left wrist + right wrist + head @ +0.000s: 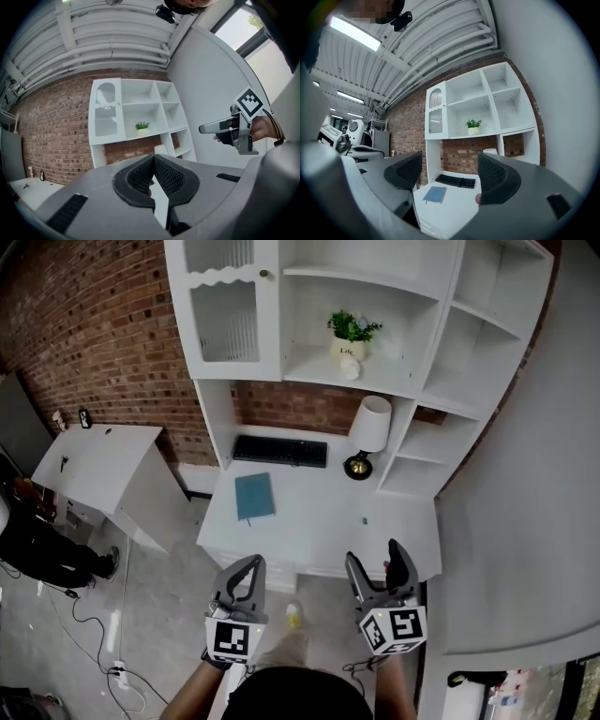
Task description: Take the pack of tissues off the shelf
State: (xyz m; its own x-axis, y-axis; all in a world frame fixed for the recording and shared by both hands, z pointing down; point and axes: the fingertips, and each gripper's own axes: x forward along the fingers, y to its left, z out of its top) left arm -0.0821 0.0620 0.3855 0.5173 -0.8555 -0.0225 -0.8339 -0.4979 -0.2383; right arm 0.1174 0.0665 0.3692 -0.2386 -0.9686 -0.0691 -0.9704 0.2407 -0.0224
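Step in hand: the approach is judged to be barely begun; both grippers are held low in front of the worktop [309, 521], well apart from the shelf [319, 379].
Pack of tissues: a small white object [349, 368] on the middle shelf, just in front of the plant pot [352, 349], is taken to be the pack. It is too small for this to be confirmed.
Left gripper [153, 161]: its jaws are brought together at the tips, and nothing is held.
Right gripper [450, 173]: its jaws are set wide apart with nothing between them; only the worktop and a blue notebook [435, 194] are seen through the gap.
Below the shelf: a lamp [370, 423] stands on the worktop almost under the pack, with a keyboard [280, 451] to its left.
Choice of gripper: the right one is favoured, since it is already spread and lies nearer the pack's side.
Path: it should be raised above the lampshade before being carried forward, then levelled with the shelf board.
Grasp: the jaws should be placed across the pack's narrower sides, clear of the pot, and closed gently, as a soft pack is expected to crush.
Withdrawal: the pack should be drawn straight out before it is lowered.
Risk: the pot may be tipped or the lamp struck.
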